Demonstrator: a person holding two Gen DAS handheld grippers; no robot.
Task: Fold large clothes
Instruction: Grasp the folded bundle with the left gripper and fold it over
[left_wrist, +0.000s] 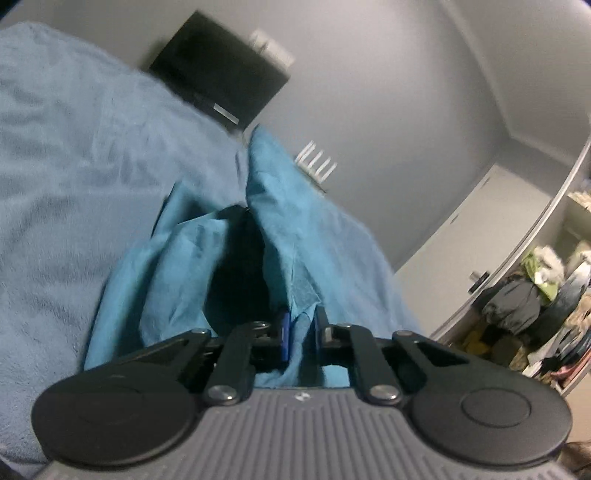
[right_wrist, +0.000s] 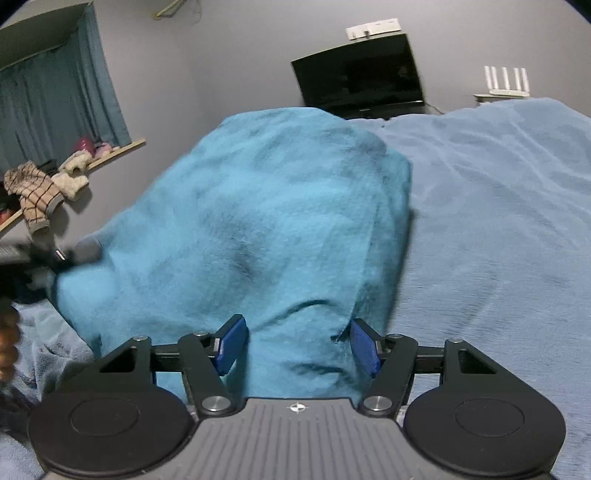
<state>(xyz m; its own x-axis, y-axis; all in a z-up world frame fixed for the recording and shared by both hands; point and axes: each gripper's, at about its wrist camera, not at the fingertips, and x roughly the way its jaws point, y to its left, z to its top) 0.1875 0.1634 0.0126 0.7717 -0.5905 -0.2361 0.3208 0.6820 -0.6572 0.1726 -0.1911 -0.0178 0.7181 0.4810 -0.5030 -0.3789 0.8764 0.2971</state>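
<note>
Left wrist view first: my left gripper (left_wrist: 300, 332) has its fingers pinched in close with a fold of the teal garment (left_wrist: 325, 240) caught between them, so it's clamped on the cloth. The garment hangs up off the light blue blanket (left_wrist: 74, 166) here, bunched into a couple of folds with a dark hollow between them. Behind it there's a black TV (left_wrist: 218, 70) against the grey wall, a white router (left_wrist: 317, 162) with its antennas, and off to the right an open closet (left_wrist: 535, 295) stuffed with clothes. Everything's tilted and a bit smeared in this one.

Right wrist view: my right gripper (right_wrist: 297, 343) sits wide, blue pads (right_wrist: 232, 341) spread well apart, and the teal garment (right_wrist: 258, 221) is heaped between and beyond them. The cloth runs down between the pads, but I can't tell if either pad actually touches it. The garment lies on the blanket (right_wrist: 498, 221), mounded up toward the left half of the bed. Further back: the TV (right_wrist: 358, 74), router (right_wrist: 506, 79), teal curtains (right_wrist: 55, 99), and a shelf (right_wrist: 118, 149) with a checked piece of clothing (right_wrist: 33, 192) draped off it.
</note>
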